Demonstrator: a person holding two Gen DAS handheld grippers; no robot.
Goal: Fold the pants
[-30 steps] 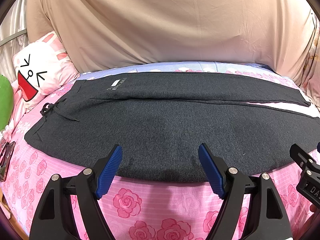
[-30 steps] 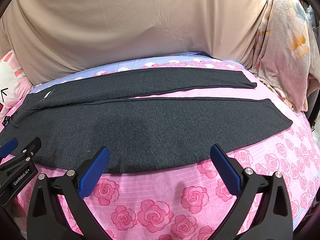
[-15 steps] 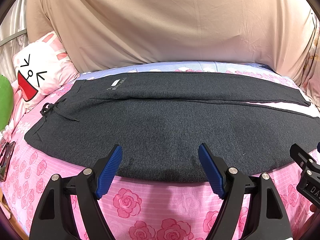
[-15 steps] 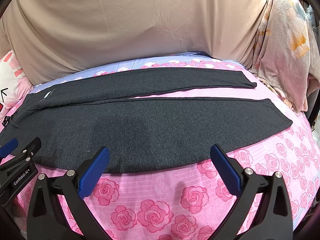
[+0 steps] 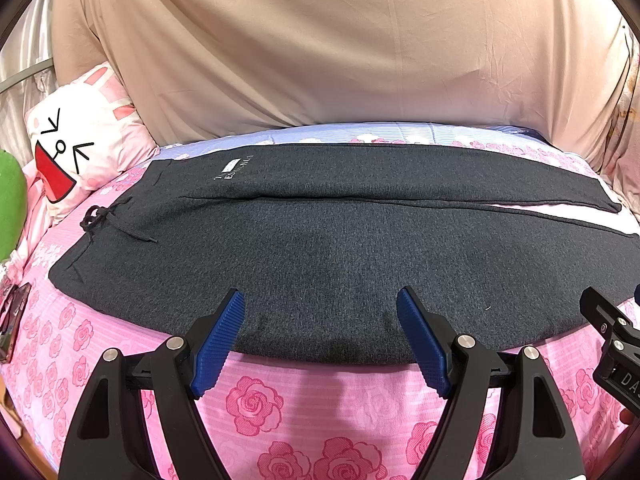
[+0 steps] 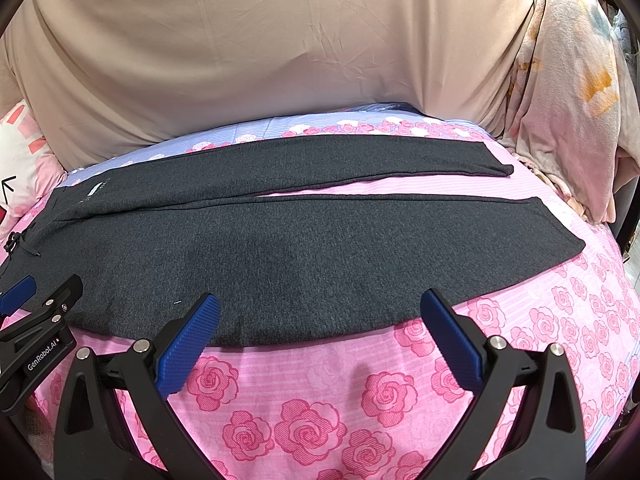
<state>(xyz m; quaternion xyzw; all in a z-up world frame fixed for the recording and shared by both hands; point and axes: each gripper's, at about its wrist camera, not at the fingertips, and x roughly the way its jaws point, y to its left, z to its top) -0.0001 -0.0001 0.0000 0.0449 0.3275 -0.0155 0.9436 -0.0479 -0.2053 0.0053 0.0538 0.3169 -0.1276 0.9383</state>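
Note:
Dark grey pants lie flat across the pink rose bedspread, waistband with a tied drawstring to the left, the two leg ends to the right, legs slightly parted. My left gripper hangs open just over the near edge of the pants, nothing between its blue pads. My right gripper is open too, over the near edge further right, also holding nothing. Each gripper shows at the edge of the other's view.
A beige sheet covers the wall behind the bed. A white cartoon-face pillow and a green plush sit at the left. A pale patterned blanket hangs at the right. A dark flat object lies on the bedspread's left edge.

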